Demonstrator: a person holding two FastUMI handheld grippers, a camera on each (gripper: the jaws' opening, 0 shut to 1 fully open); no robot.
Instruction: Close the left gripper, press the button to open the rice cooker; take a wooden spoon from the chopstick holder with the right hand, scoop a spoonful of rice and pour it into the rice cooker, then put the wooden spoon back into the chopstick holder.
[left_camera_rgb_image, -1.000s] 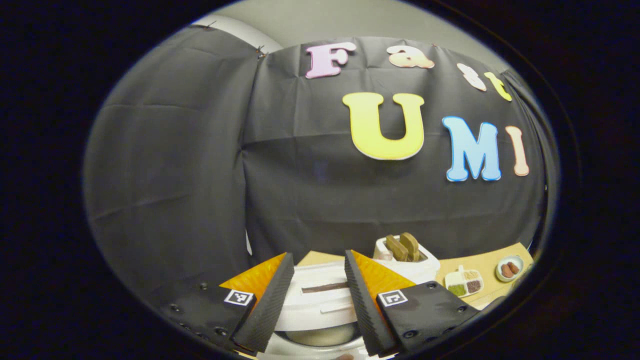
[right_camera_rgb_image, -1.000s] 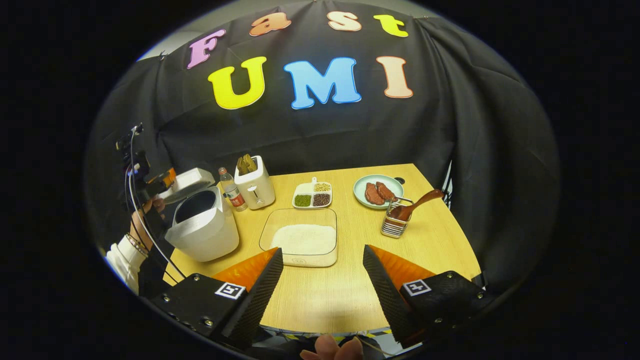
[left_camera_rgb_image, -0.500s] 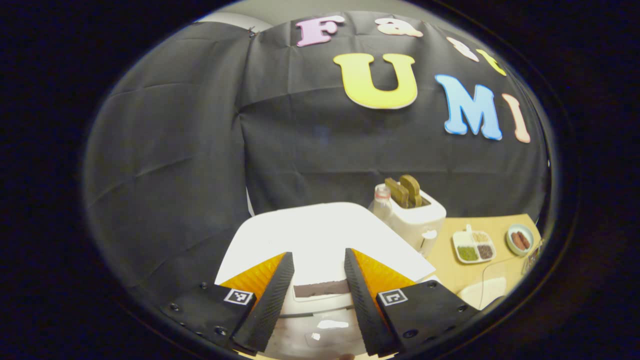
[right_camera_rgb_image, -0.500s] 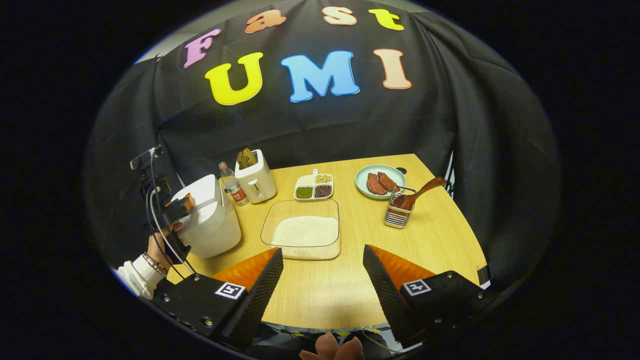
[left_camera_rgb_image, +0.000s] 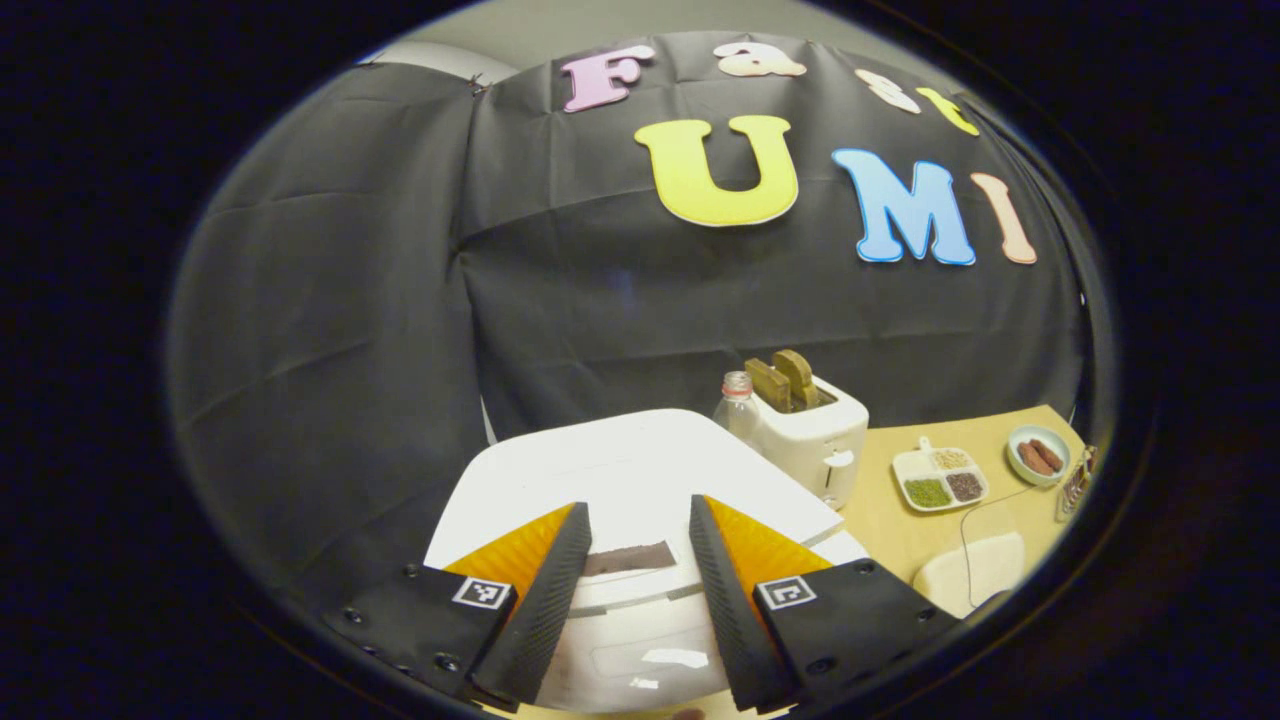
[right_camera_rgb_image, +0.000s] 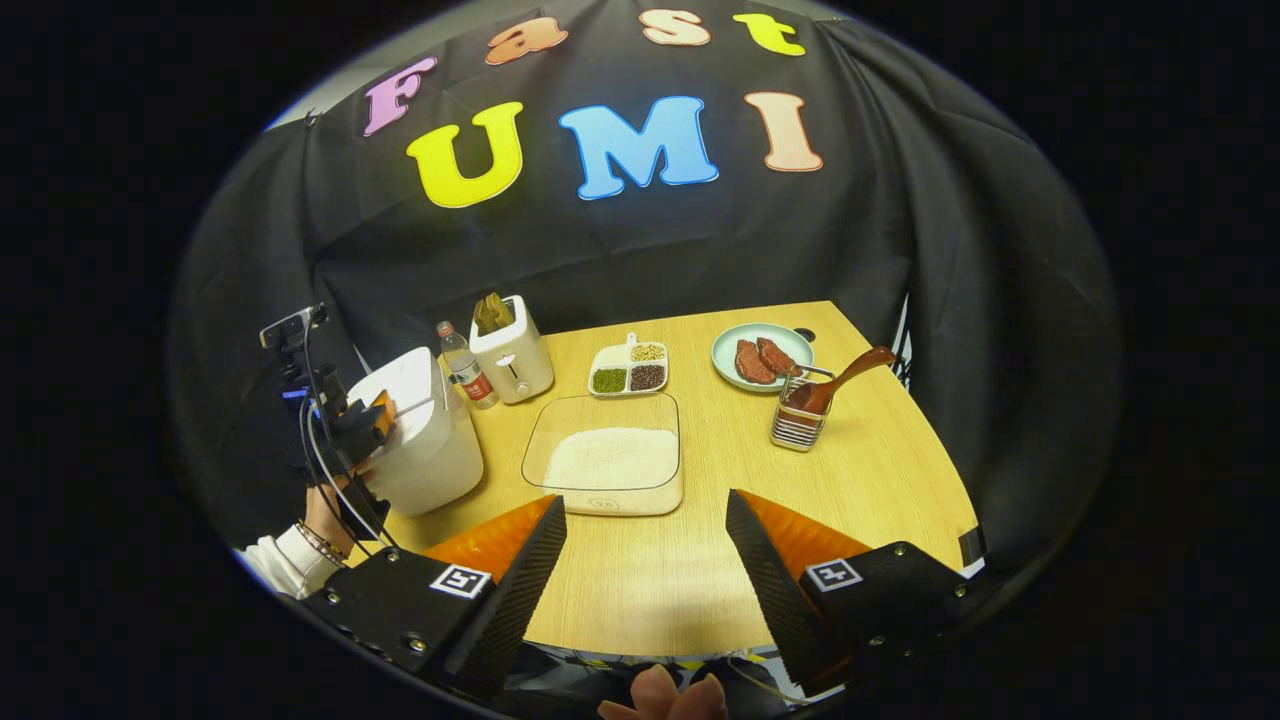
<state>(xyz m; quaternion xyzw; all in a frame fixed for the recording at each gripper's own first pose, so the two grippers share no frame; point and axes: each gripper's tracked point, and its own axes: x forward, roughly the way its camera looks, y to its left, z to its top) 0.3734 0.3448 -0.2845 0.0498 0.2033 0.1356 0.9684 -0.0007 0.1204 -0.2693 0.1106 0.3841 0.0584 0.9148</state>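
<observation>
The white rice cooker (left_camera_rgb_image: 620, 470) stands with its lid down, just under my left gripper (left_camera_rgb_image: 637, 506). That gripper is open, its fingers apart over the cooker's front edge, and a dark strip (left_camera_rgb_image: 628, 558) shows between them. In the right gripper view the cooker (right_camera_rgb_image: 425, 440) sits at the table's left, with the left gripper (right_camera_rgb_image: 365, 420) against its front. A wooden spoon (right_camera_rgb_image: 840, 380) leans in the wire chopstick holder (right_camera_rgb_image: 797, 425) at the right. A clear container of rice (right_camera_rgb_image: 610, 460) lies mid-table. My right gripper (right_camera_rgb_image: 645, 498) hangs open above the table's near edge, holding nothing.
A white toaster (right_camera_rgb_image: 510, 360) and a bottle (right_camera_rgb_image: 462, 370) stand behind the cooker. A divided dish of beans (right_camera_rgb_image: 628, 372) and a plate of meat (right_camera_rgb_image: 760, 357) lie at the back. A person's hand (right_camera_rgb_image: 325, 505) holds the left gripper. The table (right_camera_rgb_image: 900, 470) ends at the black cloth wall.
The cooker's lid stood up a second ago and is down now. The left gripper has drawn back toward the cooker's front. The right gripper has barely shifted.
</observation>
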